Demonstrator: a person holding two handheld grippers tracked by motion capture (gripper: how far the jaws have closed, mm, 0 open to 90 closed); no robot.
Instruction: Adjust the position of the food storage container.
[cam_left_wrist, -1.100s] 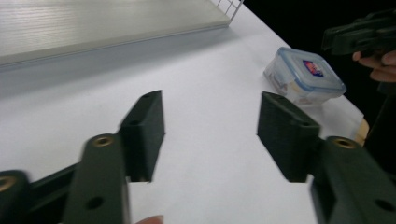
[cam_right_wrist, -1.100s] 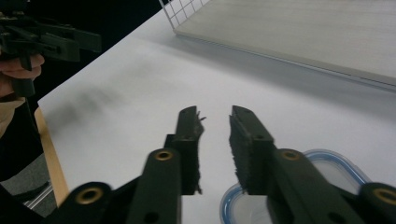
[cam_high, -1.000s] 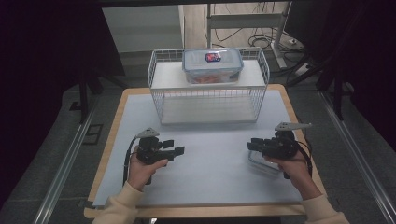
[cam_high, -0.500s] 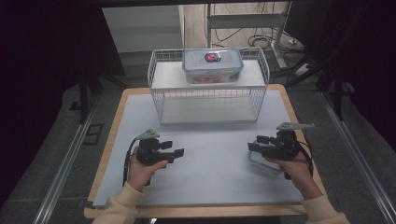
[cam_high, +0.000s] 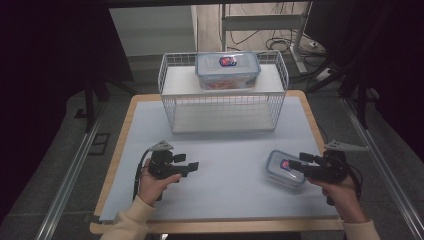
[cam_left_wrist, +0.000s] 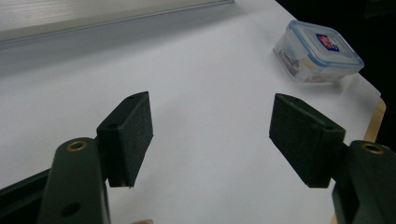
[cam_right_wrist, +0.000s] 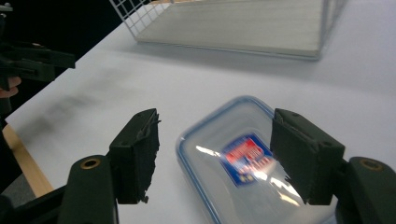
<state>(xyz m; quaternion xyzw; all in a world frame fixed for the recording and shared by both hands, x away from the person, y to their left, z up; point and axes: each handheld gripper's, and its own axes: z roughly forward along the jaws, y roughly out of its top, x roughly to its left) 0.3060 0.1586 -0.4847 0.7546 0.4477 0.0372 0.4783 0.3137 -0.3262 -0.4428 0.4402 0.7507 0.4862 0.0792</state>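
The bench (cam_high: 220, 165) carries a wire rack (cam_high: 223, 102) at twelve o'clock and a small lidded box (cam_high: 285, 169) at four o'clock.

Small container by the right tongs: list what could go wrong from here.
1. The right tongs, whose jaws have just been opening, hover open beside the small container; a careless swing might nudge it.
2. It lies near the table's right edge, so a push outward could send it off.
3. Its smooth lid may slip in a shallow grip.

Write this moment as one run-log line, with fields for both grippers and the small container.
left gripper: open, empty | right gripper: jaws just opened, open | small clear plastic blue-rimmed container: on table, released
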